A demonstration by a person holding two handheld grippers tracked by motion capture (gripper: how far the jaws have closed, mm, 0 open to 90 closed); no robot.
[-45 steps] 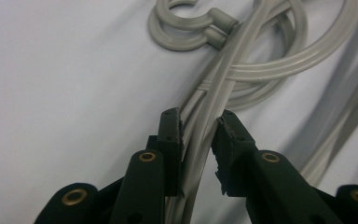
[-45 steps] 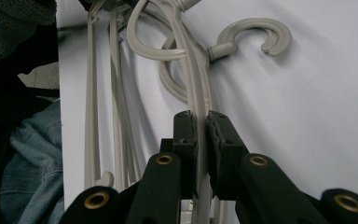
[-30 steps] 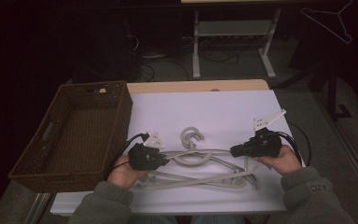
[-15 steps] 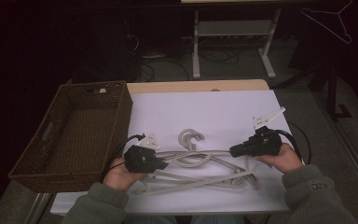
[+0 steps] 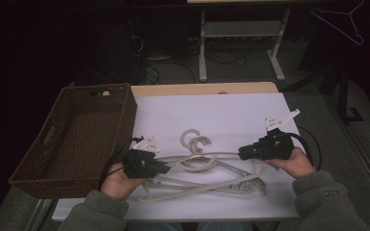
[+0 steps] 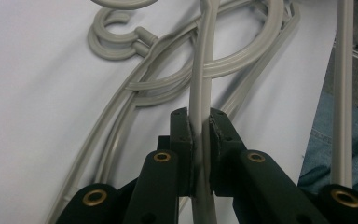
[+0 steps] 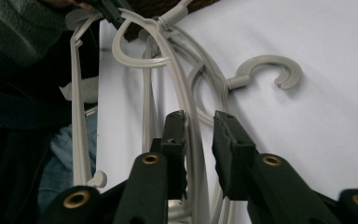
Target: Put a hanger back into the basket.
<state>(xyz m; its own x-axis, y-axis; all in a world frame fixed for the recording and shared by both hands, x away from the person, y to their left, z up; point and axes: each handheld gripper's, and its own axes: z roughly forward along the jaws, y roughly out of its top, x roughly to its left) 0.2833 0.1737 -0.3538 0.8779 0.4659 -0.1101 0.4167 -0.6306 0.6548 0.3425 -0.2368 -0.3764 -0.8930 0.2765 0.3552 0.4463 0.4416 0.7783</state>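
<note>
Several pale grey plastic hangers (image 5: 207, 175) lie tangled on the white-covered table (image 5: 221, 115), their hooks (image 5: 196, 140) pointing to the far side. My left gripper (image 5: 166, 168) is shut on one hanger's arm (image 6: 200, 88) at its left end, and the pads press it from both sides (image 6: 200, 123). My right gripper (image 5: 241, 153) is at the right end of the same pile. Its jaws have just been opening. A hanger arm (image 7: 186, 107) runs between them, close to one pad, with a clear gap to the other (image 7: 200, 122).
A dark woven basket (image 5: 72, 134) stands at the table's left side, close to my left hand. A white-legged desk frame (image 5: 241, 33) and cables are on the floor beyond the table. A thin hanger (image 5: 339, 21) hangs at the far right.
The left gripper has risen a little and drifted left, lifting the hanger end it grips. The right hand has stayed put.
</note>
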